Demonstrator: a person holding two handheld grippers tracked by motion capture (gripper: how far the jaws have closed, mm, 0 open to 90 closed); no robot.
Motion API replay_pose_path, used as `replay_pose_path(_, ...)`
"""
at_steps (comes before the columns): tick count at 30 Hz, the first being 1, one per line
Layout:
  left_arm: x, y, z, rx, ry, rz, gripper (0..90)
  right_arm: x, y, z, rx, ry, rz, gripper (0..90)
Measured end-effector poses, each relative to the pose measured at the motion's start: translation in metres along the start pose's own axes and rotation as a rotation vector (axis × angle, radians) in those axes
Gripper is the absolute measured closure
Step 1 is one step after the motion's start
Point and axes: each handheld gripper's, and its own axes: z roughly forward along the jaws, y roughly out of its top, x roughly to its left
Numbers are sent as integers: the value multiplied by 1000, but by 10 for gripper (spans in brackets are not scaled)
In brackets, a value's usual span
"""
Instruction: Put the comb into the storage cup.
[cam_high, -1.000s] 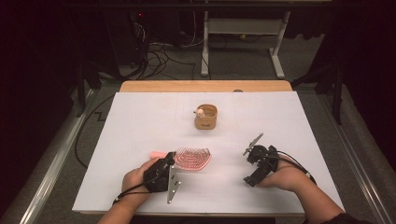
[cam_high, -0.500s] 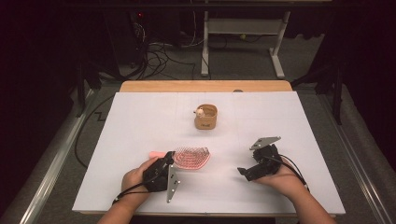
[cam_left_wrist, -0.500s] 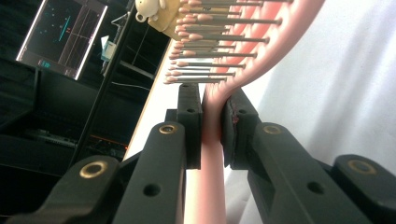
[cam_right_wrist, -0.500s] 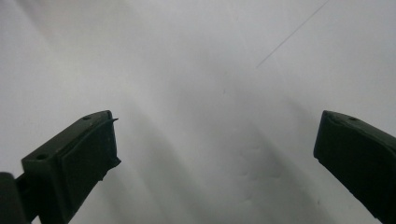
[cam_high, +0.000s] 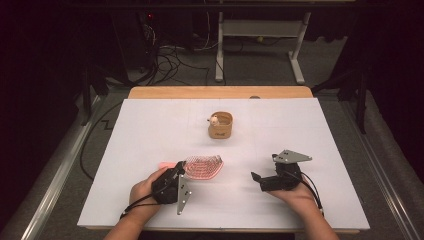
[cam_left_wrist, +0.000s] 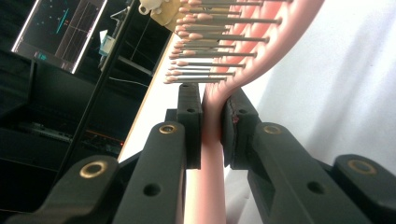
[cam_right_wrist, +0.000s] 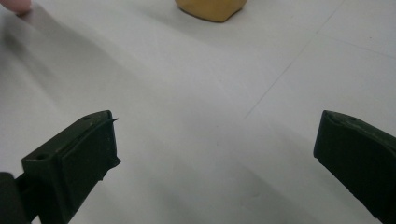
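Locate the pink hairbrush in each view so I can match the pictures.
High view: the pink hairbrush lies low and left of centre on the white table, its handle in the left gripper.
Left gripper view: the brush rises from centre to the top, handle clamped between the jaws.
Right gripper view: I cannot make it out.
Shared landmark: the tan wooden holder, also and.

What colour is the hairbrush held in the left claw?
Pink, with pale-tipped bristles. The hairbrush shows best in the left gripper view, its handle pinched in the left claw.
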Motion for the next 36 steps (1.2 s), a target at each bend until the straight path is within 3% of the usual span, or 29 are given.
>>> replay_pose_path(10,5,-3,1,0,-9,-56,803,8,-6,-9,-172,-1,77,1)
replay_pose_path(15,7,-4,0,-5,-16,-69,803,7,-12,-16,-238,-31,79,1)
replay_pose_path(23,13,-5,-2,-17,-21,-121,803,5,-17,-24,-266,-48,78,1)
replay_pose_path(36,26,-11,-3,-40,-59,-261,803,2,-19,-23,-262,-47,80,1)
